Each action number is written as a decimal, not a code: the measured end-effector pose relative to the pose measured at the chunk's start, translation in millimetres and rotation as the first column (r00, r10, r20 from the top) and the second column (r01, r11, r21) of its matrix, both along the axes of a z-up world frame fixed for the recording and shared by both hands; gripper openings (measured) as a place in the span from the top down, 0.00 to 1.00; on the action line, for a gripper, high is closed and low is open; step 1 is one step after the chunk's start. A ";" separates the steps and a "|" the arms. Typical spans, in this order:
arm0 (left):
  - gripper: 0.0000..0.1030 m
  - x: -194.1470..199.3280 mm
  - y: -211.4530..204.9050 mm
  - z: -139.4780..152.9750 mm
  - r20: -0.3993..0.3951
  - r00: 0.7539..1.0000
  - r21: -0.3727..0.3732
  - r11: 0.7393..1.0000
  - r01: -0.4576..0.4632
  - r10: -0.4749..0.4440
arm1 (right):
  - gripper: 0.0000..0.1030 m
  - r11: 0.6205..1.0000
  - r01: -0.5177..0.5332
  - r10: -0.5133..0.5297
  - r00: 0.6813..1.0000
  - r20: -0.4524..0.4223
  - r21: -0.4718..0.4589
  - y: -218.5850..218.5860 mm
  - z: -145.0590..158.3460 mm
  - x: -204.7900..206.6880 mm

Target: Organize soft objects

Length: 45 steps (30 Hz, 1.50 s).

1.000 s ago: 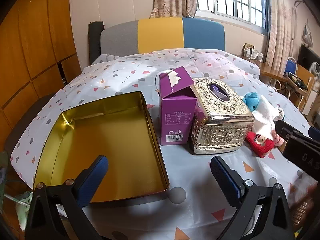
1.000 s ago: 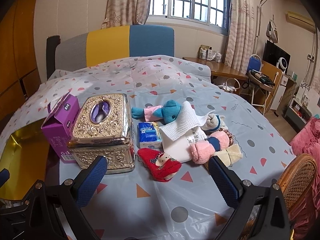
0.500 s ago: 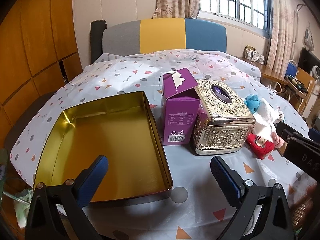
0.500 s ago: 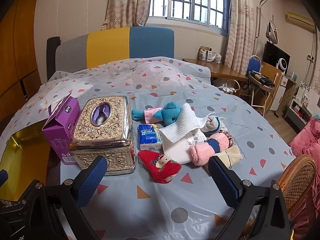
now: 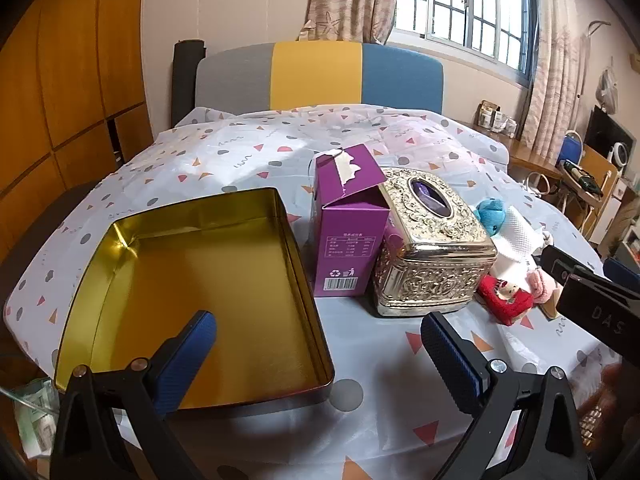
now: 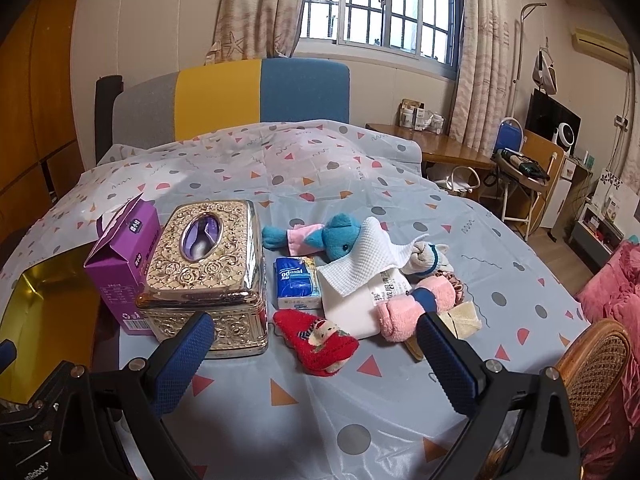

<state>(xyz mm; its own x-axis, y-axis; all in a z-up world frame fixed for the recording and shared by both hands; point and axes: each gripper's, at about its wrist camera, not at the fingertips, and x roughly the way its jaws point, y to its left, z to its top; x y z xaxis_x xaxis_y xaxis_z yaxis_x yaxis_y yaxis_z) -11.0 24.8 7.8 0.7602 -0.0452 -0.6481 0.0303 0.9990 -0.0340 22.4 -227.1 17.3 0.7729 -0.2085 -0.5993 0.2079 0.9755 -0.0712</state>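
Red sock (image 6: 316, 340) just beyond the wide-apart jaws of right gripper (image 6: 314, 350).

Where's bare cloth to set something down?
Free: the near strip of tablecloth before the red sock, and the far cloth behind the blue plush. The gold tin holds nothing. Crowded: right of the tissue box.

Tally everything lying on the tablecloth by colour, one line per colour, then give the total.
Gold: 2, the tin tray and the tissue box
Purple: 1, the carton
Blue: 2, the plush toy and the tissue pack
Red: 1, the sock
White: 2, the cloth and the packet
Pink: 1, the rolled towel
Total: 9; more lies half hidden behind the towel.
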 end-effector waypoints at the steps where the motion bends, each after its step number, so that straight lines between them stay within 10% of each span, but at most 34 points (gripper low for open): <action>1: 0.00 0.3 -0.8 -0.5 -0.001 1.000 -0.001 1.000 0.003 -0.003 | 0.00 1.000 0.000 0.000 1.000 0.000 0.001 -0.9 -0.2 0.4; 19: 0.00 8.6 -37.8 9.5 0.001 0.977 0.015 0.977 0.214 -0.214 | 0.00 0.998 0.043 -0.043 0.999 -0.002 0.040 -42.7 10.7 -1.2; 41: 0.00 58.8 -192.5 7.2 -0.111 0.797 0.003 0.802 0.598 -0.594 | 0.00 0.933 0.337 -0.342 0.939 0.024 0.123 -199.9 28.1 -43.5; 45: 0.13 71.0 -219.6 -7.0 -0.163 0.758 -0.001 0.768 0.640 -0.631 | 0.00 0.916 0.368 -0.376 0.927 0.022 0.161 -217.5 27.1 -51.1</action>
<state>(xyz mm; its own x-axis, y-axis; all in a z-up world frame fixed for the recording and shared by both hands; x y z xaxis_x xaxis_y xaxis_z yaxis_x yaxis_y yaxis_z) 60.0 -194.8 0.8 0.4658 -0.4473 -0.7635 0.6579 0.7521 -0.0392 -28.7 -444.7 44.4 0.6876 -0.3967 -0.6082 0.5569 0.8255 0.0911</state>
